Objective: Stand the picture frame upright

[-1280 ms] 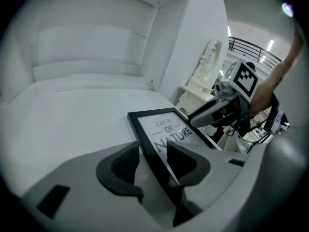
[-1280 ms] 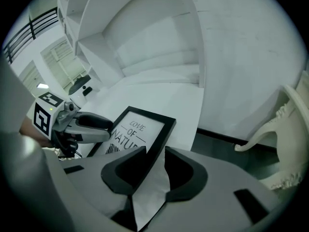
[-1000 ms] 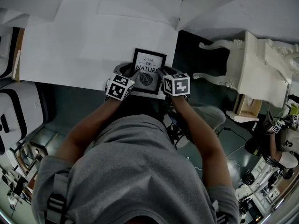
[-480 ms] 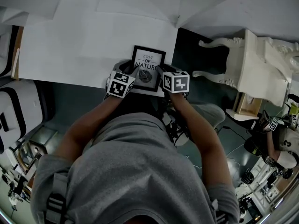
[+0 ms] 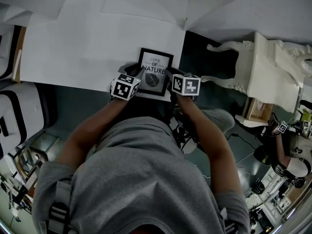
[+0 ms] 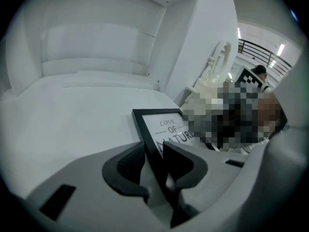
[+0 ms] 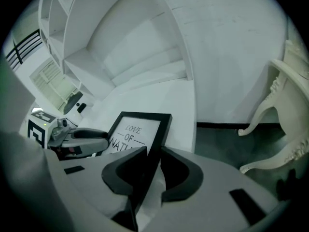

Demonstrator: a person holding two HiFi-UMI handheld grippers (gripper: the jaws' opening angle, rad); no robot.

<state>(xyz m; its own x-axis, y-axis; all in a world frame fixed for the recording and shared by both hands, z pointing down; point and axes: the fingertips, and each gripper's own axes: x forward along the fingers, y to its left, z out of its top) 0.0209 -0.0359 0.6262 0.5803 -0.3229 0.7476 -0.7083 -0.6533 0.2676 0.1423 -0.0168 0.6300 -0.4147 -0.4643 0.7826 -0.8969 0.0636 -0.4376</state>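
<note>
both grippers clamping the frame's side edges

the white bench [image 5: 73, 48] is carrying the picture frame [image 5: 155, 65], which is lying face up near its front edge. the left gripper [image 6: 155, 153] is pinching the frame's left edge between its fingers, and the right gripper [image 7: 153, 166] is pinching the right edge. to stand it well, i judge both sides should be rising evenly, tipping the top up over the bottom edge. since a second ago, both pairs of fingers have just been closing onto the edges, and the frame is sitting where it was.
</note>
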